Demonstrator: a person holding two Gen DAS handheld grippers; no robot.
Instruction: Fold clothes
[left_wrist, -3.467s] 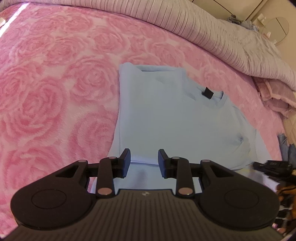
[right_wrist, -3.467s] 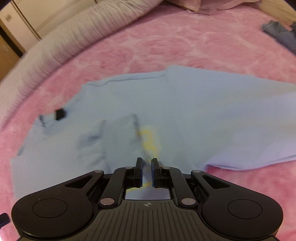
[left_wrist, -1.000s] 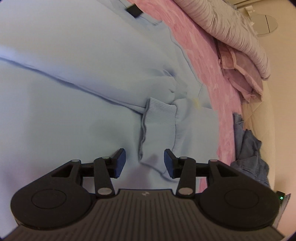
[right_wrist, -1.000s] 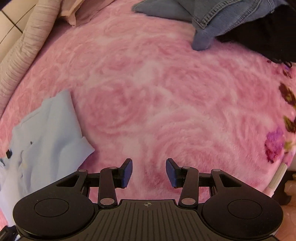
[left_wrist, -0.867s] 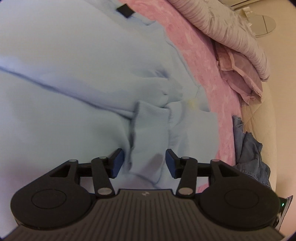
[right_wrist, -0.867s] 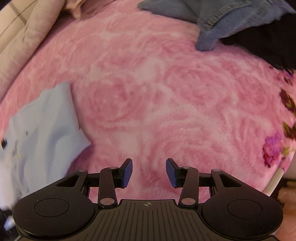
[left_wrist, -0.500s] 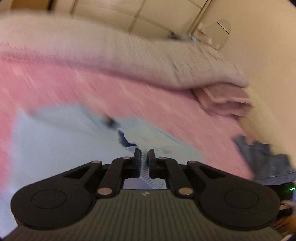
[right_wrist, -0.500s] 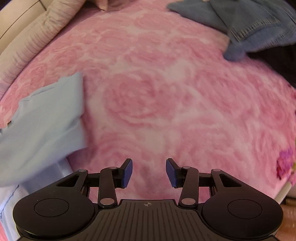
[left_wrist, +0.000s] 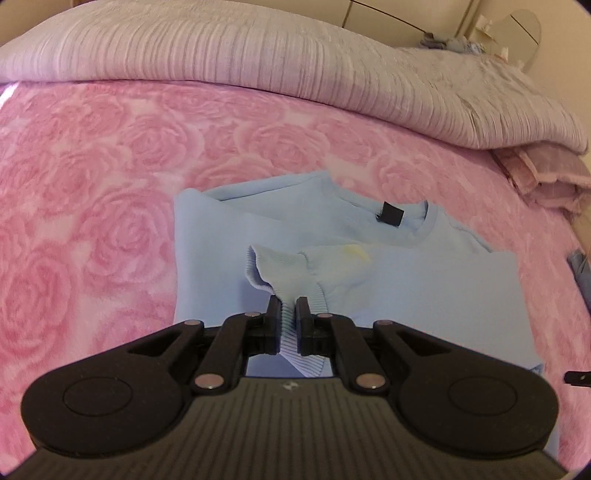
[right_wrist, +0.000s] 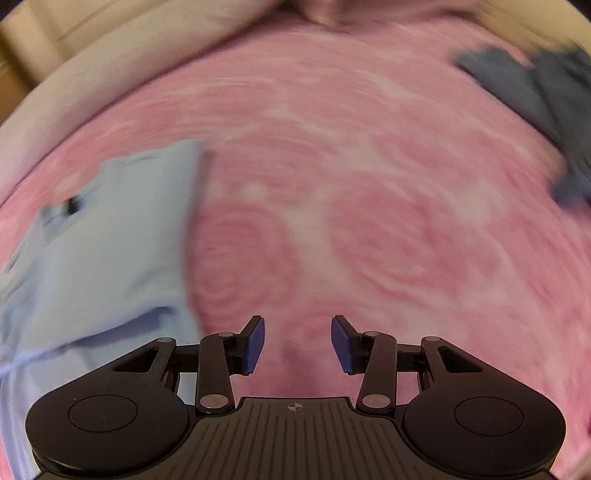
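Ribbed pale-blue knit sits pinched in our left hand-held gripper (left_wrist: 287, 315): this is the sleeve cuff (left_wrist: 275, 275) of the light blue sweatshirt (left_wrist: 406, 291), and the two fingers are pressed together on it, lifting it slightly off the garment's body. Beyond the fingers, the sweatshirt lies on the pink rose-patterned blanket (left_wrist: 92, 184) of the bed, partly folded, its left edge doubled over in a straight line. A faint yellow mark (left_wrist: 356, 253) shows just past the cuff. Farther on we note the round collar with a black label (left_wrist: 389, 215) inside it. Behind the blanket, a grey-lilac ribbed duvet (left_wrist: 258, 51) runs across the far side, with a pinkish folded cloth (left_wrist: 550, 177) at its right end.

Our right hand-held gripper (right_wrist: 297, 345) hangs above bare blanket with fingers spread and nothing between them. This view is motion-blurred. The sweatshirt appears to its left, near but apart from the fingers. Far off at the upper right lies a heap of dark blue clothing (right_wrist: 535, 88), too smeared for us to identify further.
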